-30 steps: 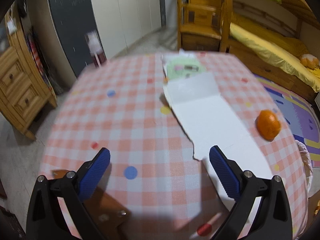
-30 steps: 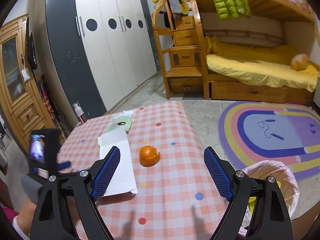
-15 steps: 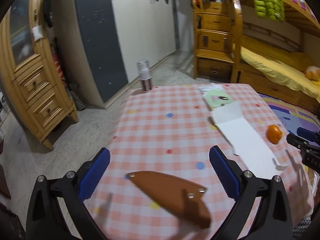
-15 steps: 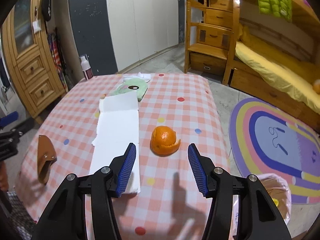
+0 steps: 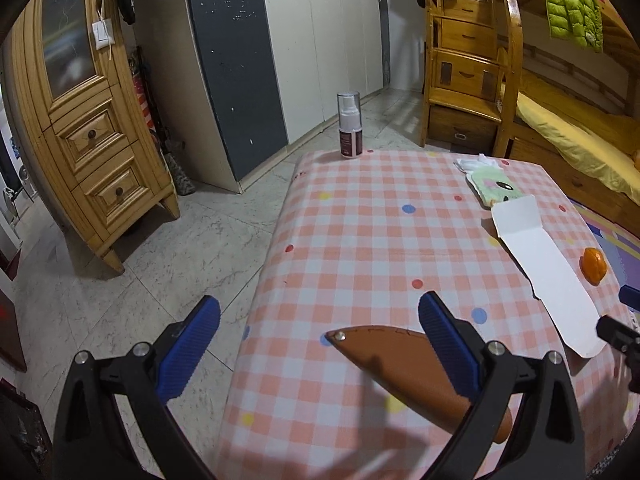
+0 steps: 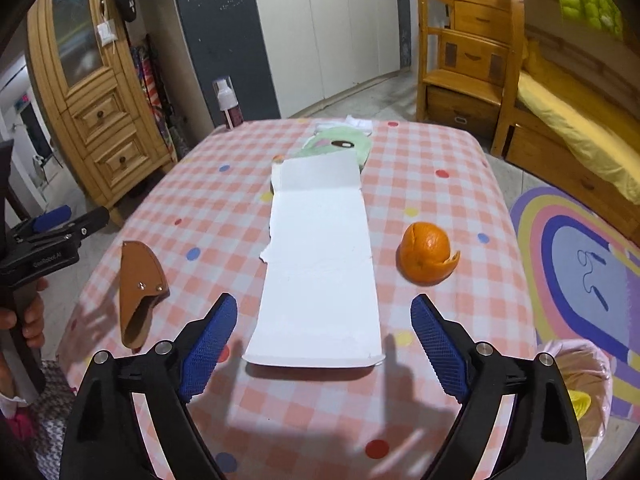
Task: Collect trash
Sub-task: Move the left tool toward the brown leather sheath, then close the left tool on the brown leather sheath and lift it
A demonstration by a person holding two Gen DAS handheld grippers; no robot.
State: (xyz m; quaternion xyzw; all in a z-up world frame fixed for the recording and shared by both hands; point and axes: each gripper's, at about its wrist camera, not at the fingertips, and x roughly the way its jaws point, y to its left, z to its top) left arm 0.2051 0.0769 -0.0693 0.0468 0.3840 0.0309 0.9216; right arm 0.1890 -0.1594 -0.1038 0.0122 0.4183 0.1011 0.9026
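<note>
Orange peel (image 6: 428, 254) on checked table (image 6: 440, 152), right of white card strip (image 6: 324, 264); bin with pink liner (image 6: 576, 384) on floor off table's right edge. Step judged: approach, nothing picked yet. Right gripper (image 6: 324, 340) wide open, empty, centred over strip's near end; peel ahead, right of its fingers. Left gripper (image 5: 320, 340) wide open, empty, above brown leather sheath (image 5: 404, 364). Next: shift right, straddle peel, close.

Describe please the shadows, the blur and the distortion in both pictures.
Left wrist view: fisheye bends the wooden cabinet; black corners; the brown leather sheath looks soft up close. Right wrist view: sharp; the open right gripper casts finger shadows on the checked tablecloth; the flattened white cardboard shadows its near edge.
</note>
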